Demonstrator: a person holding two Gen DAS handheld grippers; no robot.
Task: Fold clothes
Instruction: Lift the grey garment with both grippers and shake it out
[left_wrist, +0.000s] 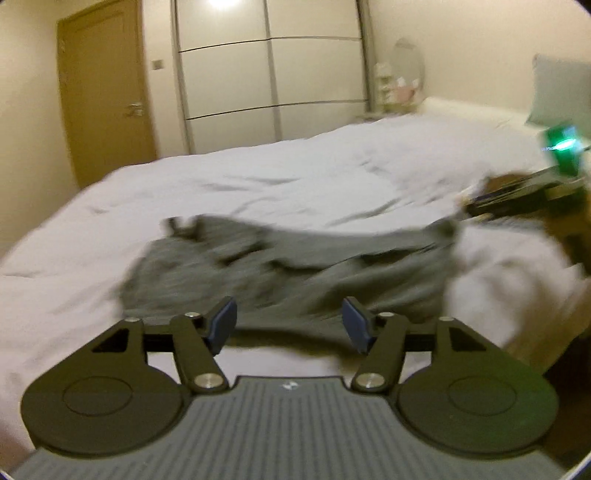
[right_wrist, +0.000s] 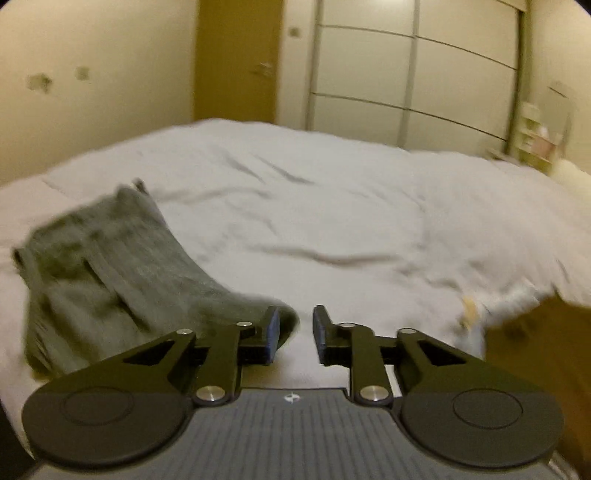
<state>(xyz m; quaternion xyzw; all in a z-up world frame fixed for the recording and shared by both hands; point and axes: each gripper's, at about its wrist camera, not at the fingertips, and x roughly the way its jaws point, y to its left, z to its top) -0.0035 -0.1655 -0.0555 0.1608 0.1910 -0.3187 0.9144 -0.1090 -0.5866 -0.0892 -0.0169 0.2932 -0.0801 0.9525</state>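
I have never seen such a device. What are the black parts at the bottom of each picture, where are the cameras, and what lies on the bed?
Each picture comes from a camera fixed on a hand-held gripper, looking forward along its two fingers. One shows the left gripper, the other the right gripper. A person carries both; there is no robot arm. A crumpled grey garment lies on the white bed. Both grippers are open and hold nothing. The right one also shows at the left view's right edge. The pictures are blurred.
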